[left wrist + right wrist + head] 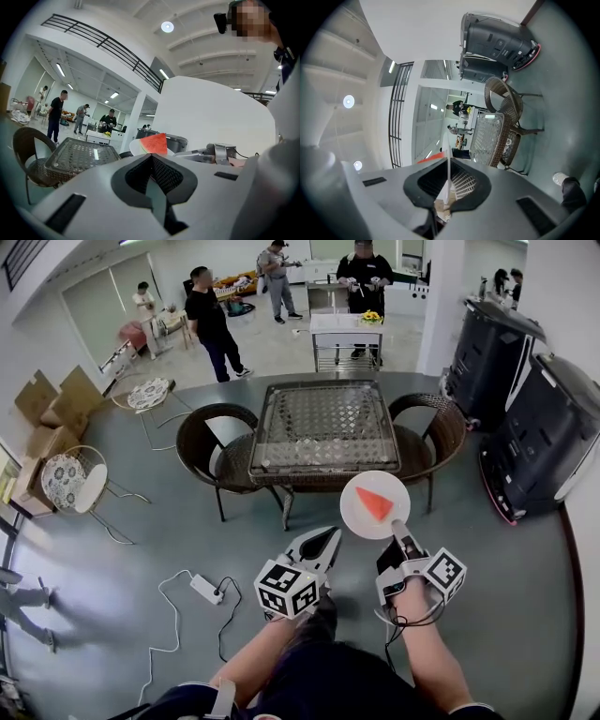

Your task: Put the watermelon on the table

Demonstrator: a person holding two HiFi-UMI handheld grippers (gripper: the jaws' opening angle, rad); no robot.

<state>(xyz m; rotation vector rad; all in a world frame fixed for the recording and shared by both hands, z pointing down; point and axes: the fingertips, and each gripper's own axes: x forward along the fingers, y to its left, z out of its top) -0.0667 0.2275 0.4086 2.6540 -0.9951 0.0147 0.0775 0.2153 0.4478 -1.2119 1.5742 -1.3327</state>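
Observation:
A red watermelon wedge point(374, 504) lies on a round white plate point(359, 522), held in the air just in front of the glass-topped wicker table point(323, 427). My right gripper point(397, 527) is shut on the plate's near rim. In the right gripper view the plate point(449, 154) shows edge-on between the jaws, with the wedge point(429, 160) as a red strip to its left and the table point(487, 136) beyond. My left gripper point(330, 535) hangs beside the plate, shut and holding nothing. In the left gripper view, past the closed tips point(151, 157), are the wedge point(153, 143) and the table point(79, 154).
Dark wicker chairs stand at the table's left point(211, 442) and right point(436, 432). A power strip with cable point(206, 589) lies on the floor at the left. Large black machines point(534, 427) line the right. Several people point(211, 324) and a white cart point(345, 334) are beyond the table.

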